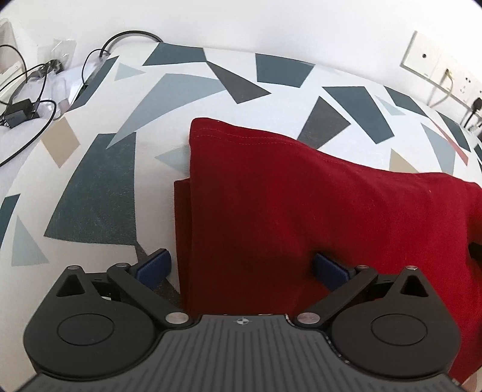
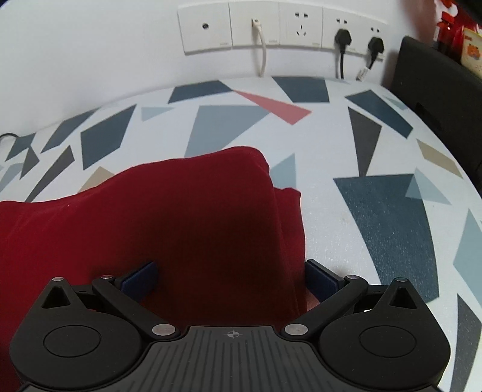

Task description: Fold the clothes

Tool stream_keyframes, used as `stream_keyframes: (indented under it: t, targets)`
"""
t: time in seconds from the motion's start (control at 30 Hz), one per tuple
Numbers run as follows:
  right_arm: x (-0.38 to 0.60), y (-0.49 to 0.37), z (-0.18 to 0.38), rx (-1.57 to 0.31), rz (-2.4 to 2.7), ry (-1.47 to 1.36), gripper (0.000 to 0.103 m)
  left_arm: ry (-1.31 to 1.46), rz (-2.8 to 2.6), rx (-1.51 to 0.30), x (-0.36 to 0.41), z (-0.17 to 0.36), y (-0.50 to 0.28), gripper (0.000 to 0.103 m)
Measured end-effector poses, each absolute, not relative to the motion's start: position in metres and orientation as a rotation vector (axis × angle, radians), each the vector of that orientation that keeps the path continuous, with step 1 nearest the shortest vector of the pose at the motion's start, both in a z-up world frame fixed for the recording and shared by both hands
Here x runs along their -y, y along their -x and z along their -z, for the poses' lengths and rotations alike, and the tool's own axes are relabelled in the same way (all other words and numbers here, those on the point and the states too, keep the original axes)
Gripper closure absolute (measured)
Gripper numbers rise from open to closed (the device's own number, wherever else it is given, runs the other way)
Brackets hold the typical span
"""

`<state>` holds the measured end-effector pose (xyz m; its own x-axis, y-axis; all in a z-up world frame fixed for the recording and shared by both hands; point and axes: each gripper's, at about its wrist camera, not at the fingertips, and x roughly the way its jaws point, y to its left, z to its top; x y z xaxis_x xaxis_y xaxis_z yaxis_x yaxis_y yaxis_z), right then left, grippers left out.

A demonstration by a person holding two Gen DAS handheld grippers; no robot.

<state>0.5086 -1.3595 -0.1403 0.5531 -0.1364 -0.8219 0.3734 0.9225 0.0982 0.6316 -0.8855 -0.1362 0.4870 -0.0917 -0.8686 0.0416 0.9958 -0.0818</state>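
Note:
A dark red garment [image 1: 301, 205] lies folded on a table covered with a white cloth [image 1: 90, 150] printed with grey and blue shapes. In the left wrist view my left gripper [image 1: 242, 267] hangs open over the garment's left edge. One blue pad [image 1: 155, 267] is over the tablecloth, the other over red fabric. In the right wrist view the same red garment [image 2: 165, 217] fills the lower left. My right gripper [image 2: 230, 279] is open astride its right edge, with one pad [image 2: 320, 279] past the edge. Neither gripper pinches any fabric.
Black cables and a power adapter [image 1: 18, 116] lie at the table's far left. Wall sockets [image 2: 280, 27] with two black plugs [image 2: 343, 37] line the wall behind. A black box-like object [image 2: 436, 99] stands at the far right edge. Patterned tabletop [image 2: 376, 181] stretches to the garment's right.

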Motion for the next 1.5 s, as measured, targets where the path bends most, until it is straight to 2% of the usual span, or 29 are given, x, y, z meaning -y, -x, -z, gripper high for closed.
stream_keyframes:
  t: [0.8,1.5]
  targets:
    - [1.349,-0.505,0.148,-0.852,0.334,-0.231,0.001,-0.031,0.165,-0.944,0.89,0.142,-0.629,0.0]
    - [1.35,-0.506,0.148,-0.854,0.32,-0.225,0.001,-0.042,0.253,-0.961,0.878,0.14,-0.635,0.0]
